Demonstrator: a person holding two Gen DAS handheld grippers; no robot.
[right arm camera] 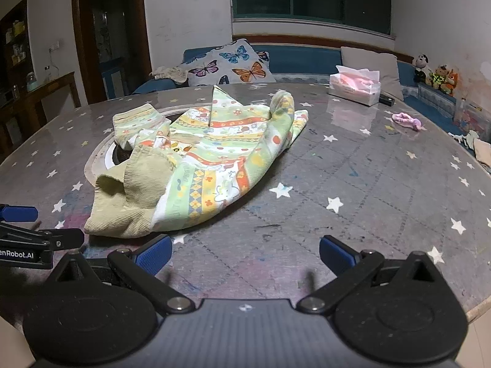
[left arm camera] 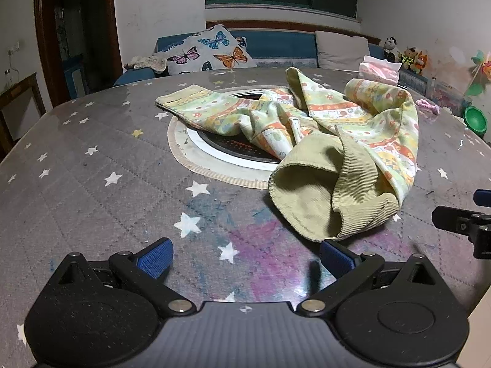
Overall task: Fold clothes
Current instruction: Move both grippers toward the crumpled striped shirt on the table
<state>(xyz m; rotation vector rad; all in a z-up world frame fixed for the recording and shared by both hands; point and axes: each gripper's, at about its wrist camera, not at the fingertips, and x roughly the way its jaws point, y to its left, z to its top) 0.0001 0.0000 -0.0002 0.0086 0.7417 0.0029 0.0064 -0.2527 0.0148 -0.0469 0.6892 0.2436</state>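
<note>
The left gripper [left arm camera: 245, 256] hovers over the table's [left arm camera: 92, 190] near edge, jaws spread wide and empty. Just beyond it, the patterned garment [left arm camera: 307, 128] lies crumpled from the table's centre toward the near edge, ribbed waistband [left arm camera: 322, 202] nearest, one leg across the round centre inset [left arm camera: 190, 147]. No neat fold shows, so the folding looks unfinished. The right gripper [right arm camera: 245, 253] is likewise wide and empty.
</note>
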